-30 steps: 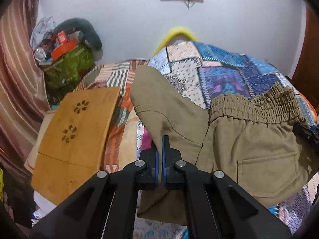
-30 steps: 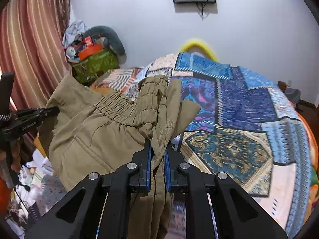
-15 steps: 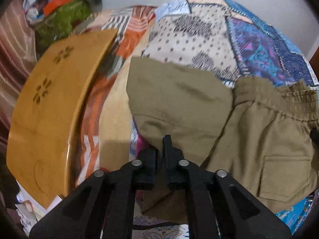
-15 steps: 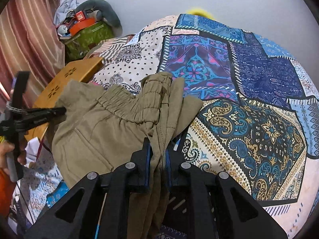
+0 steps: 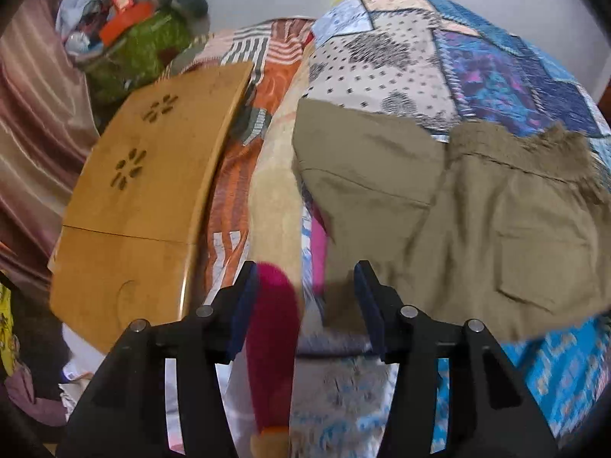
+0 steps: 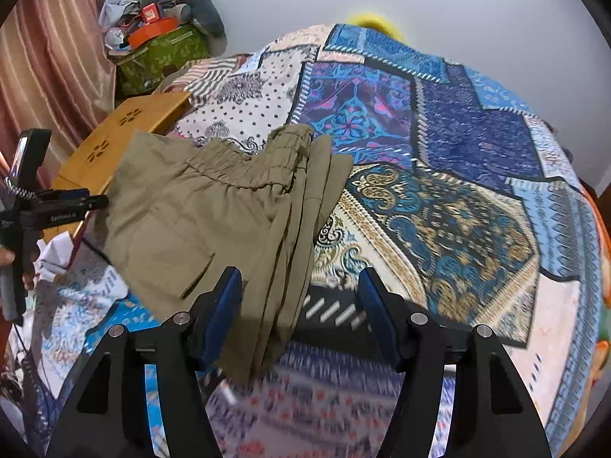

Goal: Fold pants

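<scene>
Now both grippers, left gripper (image 5: 305, 286) and right gripper (image 6: 301, 290), tilted downward, jaws opening, pants (image 6: 214, 210) released

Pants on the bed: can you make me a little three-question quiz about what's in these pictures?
1. True or false: the pants lie on the patchwork bedspread.
2. Which colour are the pants? A) khaki B) red C) white
3. Fill in: beside the bed sits a wooden ____ with flower-shaped cutouts.

Key: 1 true; 2 A; 3 board.
</scene>
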Tool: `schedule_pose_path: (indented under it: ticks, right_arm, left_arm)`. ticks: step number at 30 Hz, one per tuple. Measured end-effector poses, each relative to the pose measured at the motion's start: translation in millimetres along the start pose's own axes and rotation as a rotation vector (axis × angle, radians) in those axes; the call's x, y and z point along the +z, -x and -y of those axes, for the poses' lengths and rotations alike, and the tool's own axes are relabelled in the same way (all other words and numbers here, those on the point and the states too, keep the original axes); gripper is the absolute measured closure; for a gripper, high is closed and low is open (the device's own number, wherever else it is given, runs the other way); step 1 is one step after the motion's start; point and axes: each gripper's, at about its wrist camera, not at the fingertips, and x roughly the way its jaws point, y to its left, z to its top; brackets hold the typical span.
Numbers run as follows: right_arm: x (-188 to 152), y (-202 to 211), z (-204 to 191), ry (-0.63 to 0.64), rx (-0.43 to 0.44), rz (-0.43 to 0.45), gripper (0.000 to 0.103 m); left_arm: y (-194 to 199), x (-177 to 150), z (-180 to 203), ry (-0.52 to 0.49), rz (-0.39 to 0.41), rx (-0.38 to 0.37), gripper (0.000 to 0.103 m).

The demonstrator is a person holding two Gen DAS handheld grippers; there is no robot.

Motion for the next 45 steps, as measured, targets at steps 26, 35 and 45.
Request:
schedule_pose_path:
  ticks: [26,35,45]
  right_arm:
    - [-58.4,305.5,-88.4,0.094,0.098,0.63,0.043]
    - [-101.0,355.0,-116.6,0.122,0.128,0.775,0.043]
    - [-124.9,357.2,-130.3,0.109,0.09,0.824,0.031]
  left_arm:
    - [409.4,-139.5,57.6,-0.079,0.735,-0.205,0.051]
    - [457.1,-199.2,61.2,-0.051,0.871,-0.234,0.05]
    - [457.7,-228.2,59.9,-0.011,0.924,-0.233,0.012]
